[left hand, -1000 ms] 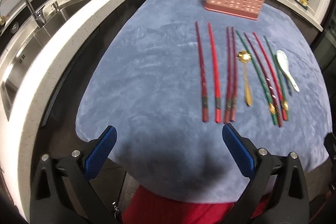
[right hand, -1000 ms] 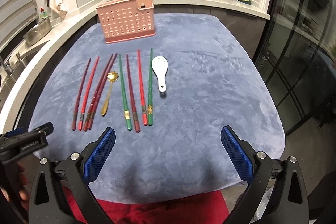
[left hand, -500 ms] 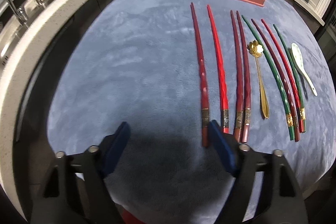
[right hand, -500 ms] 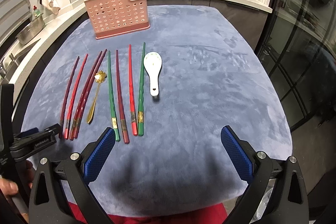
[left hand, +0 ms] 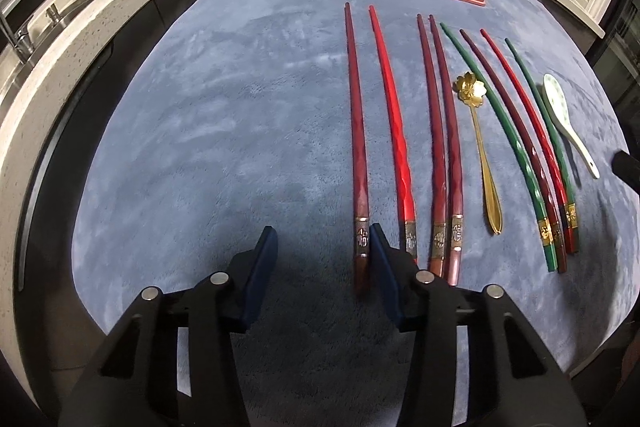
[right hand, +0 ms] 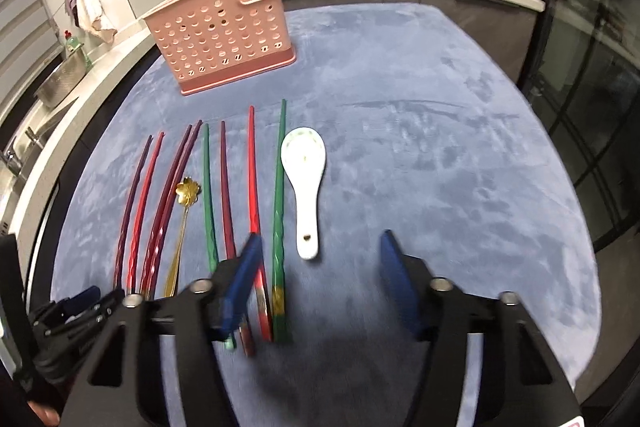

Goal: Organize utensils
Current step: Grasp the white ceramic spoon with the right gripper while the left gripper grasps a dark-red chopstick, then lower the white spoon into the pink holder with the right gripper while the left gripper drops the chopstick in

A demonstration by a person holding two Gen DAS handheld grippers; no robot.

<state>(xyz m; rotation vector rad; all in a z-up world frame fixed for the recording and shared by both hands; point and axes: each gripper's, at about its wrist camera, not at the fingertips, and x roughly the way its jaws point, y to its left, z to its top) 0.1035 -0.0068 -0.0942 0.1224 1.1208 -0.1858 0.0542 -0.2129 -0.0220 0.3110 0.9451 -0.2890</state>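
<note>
A blue cloth [left hand: 224, 115] covered the worktop, and everything is placed here by reference to the pink perforated holder [right hand: 220, 39] standing upright at its far end. The holder appeared empty, though its interior was not fully visible. All utensils lay flat on the cloth, on the near side of the holder, in a rough row with handles toward the operator.

The left gripper [left hand: 322, 251] sat low at the near end of the row, its fingers spread and gripping nothing; the dark red chopstick [left hand: 358, 147], the leftmost of the row, had its handle end between them, just beside the right finger. The right gripper [right hand: 320, 267] hovered further right, fingers wide apart and empty, roughly astride the green chopstick [right hand: 279, 195] and the white ceramic spoon [right hand: 305, 187].

A bright red chopstick [left hand: 394, 131] lay next to the dark red one. A small gold spoon [left hand: 482, 143] lay mid-row.

Risk assessment: the chopsticks lay close together, so closing could catch a neighbour or pinch only one edge, letting the stick roll or pivot. A grip at the handle end would leave the long tip swinging, likely to miss the holder's opening.
</note>
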